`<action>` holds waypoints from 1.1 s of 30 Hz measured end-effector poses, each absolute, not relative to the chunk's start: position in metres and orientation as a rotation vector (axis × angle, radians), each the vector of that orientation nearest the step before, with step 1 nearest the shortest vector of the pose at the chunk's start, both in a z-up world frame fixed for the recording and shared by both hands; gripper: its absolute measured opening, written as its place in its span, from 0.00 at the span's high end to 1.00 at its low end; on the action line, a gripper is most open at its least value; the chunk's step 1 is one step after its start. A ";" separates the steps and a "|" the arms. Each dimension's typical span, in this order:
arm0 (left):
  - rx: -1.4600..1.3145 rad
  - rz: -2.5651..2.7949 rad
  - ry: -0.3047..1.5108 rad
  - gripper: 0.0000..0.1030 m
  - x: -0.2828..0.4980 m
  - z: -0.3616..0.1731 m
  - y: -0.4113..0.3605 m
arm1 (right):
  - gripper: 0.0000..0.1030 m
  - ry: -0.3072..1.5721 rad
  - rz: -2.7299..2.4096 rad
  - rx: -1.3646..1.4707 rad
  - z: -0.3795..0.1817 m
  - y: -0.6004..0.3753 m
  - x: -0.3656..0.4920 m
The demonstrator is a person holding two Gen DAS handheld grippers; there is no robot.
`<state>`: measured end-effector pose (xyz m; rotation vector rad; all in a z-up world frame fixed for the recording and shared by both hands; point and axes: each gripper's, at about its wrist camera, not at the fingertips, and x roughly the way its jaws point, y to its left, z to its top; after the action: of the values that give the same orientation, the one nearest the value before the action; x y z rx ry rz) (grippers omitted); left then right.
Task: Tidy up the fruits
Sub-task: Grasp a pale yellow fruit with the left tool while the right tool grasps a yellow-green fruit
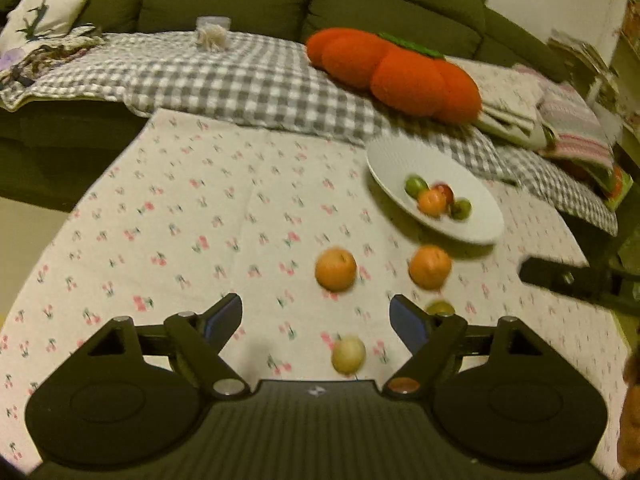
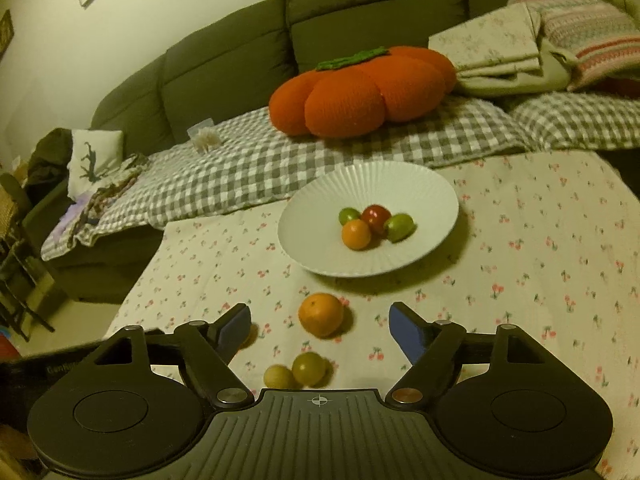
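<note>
A white ribbed plate [image 2: 384, 184] on the cherry-print tablecloth holds two green fruits, a red one and a small orange [image 2: 356, 234]. It also shows in the left wrist view [image 1: 400, 156]. On the cloth lie two oranges [image 1: 335, 269] [image 1: 430, 267], a pale yellow fruit [image 1: 349, 354] and a green fruit [image 1: 440, 307]. In the right wrist view I see one orange [image 2: 321, 314], the green fruit [image 2: 309, 368] and the pale fruit [image 2: 279, 376]. My left gripper [image 1: 316, 320] is open and empty above the pale fruit. My right gripper [image 2: 320, 326] is open and empty around the orange's near side.
A green sofa behind the table carries a grey checked blanket [image 1: 240, 76], an orange pumpkin cushion [image 2: 360, 92], folded cloths [image 2: 496, 56] and a white pillow [image 1: 44, 8]. The right gripper's body [image 1: 568, 280] shows at the right edge of the left wrist view.
</note>
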<state>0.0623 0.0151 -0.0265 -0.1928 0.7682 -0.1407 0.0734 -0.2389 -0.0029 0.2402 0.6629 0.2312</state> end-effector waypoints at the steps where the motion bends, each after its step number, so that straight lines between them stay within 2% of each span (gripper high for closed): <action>1: -0.177 -0.148 0.773 0.22 0.061 -0.029 0.012 | 0.25 0.667 0.235 0.233 -0.004 -0.237 0.073; 9: -0.098 -0.175 0.795 0.26 0.063 -0.048 -0.006 | 0.25 0.721 0.289 0.194 -0.015 -0.222 0.072; 15: -0.076 -0.201 0.824 0.44 0.065 -0.059 -0.014 | 0.25 0.765 0.318 0.163 -0.024 -0.213 0.071; 20: -0.062 -0.211 0.841 0.71 0.068 -0.067 -0.018 | 0.25 0.790 0.340 0.132 -0.030 -0.205 0.071; 23: -0.064 -0.227 0.848 0.80 0.068 -0.070 -0.020 | 0.25 0.800 0.349 0.125 -0.032 -0.203 0.071; 33: -0.105 -0.171 0.844 0.80 0.069 -0.063 -0.005 | 0.32 0.837 0.375 0.091 -0.042 -0.195 0.072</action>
<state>0.0693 -0.0050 -0.0630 -0.1045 0.8438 -0.1706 0.0722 -0.1951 -0.0423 0.0911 0.8375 0.3747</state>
